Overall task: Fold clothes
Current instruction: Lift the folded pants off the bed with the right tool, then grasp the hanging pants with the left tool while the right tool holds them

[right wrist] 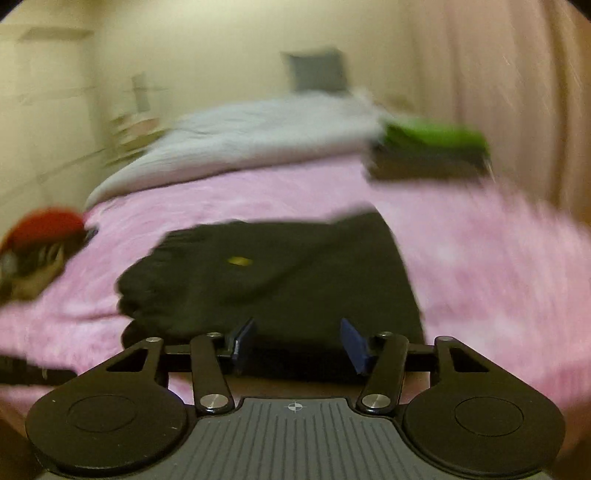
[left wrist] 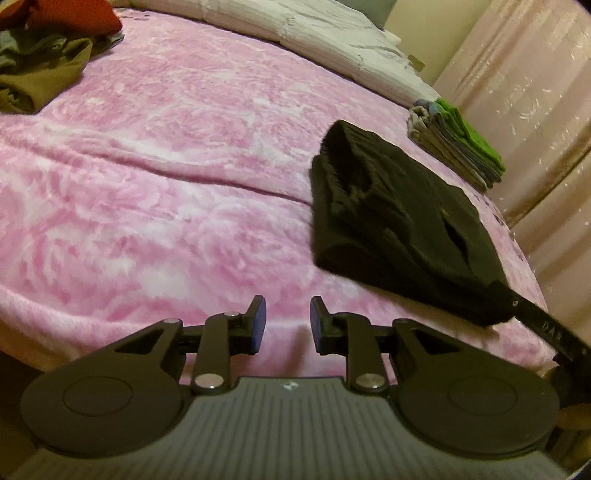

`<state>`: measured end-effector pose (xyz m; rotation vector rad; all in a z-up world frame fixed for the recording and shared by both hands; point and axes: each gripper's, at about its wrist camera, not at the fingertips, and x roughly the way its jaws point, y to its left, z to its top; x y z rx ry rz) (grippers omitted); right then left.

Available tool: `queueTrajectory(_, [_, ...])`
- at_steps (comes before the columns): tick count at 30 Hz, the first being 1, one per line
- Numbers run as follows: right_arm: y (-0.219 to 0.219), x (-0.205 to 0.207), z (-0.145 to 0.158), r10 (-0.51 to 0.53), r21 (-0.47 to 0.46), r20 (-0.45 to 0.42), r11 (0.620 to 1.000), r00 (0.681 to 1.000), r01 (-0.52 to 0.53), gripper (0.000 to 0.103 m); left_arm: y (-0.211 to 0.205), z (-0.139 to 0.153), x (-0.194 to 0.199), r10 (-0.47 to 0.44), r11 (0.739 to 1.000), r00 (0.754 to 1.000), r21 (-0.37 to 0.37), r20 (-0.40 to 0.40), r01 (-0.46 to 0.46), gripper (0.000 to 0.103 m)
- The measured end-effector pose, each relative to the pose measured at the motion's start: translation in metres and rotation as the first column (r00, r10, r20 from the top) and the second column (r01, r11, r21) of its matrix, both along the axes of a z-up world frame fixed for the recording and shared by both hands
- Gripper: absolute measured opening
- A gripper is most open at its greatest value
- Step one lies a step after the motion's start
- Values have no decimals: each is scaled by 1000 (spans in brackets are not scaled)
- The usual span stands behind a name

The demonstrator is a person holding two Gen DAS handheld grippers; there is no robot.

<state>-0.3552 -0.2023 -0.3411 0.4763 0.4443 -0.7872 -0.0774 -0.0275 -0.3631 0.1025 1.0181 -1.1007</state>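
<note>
On plush pink blanket (left wrist: 166, 166), crumpled black garment (left wrist: 399, 221); both grippers' fingers (left wrist: 258, 317) spread, seemingly empty.

blanket (left wrist: 155, 155): pink plush fleece | black garment (left wrist: 391, 221): matt cloth

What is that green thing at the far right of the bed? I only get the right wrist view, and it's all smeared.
Observer: A neat stack of folded clothes, green on top, grey and bluish layers beneath.
Operator: And the red blob on the left?
Observer: A crumpled red garment topping an unfolded heap, an olive-brown piece in front of it.
Operator: Is the other gripper holding anything?
Observer: No; the left gripper is open over the pink blanket, nothing between its pads.
</note>
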Motion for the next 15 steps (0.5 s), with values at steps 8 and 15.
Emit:
queueTrajectory(8, [-13, -72, 2, -197, 381, 289, 922, 937, 76, 56, 14, 23, -27, -53, 997, 997, -47, 53, 55, 20])
queueTrajectory(15, [-13, -90, -6, -274, 508, 407, 861, 871, 33, 56, -3, 32, -11, -77, 989, 996, -122, 41, 82, 20])
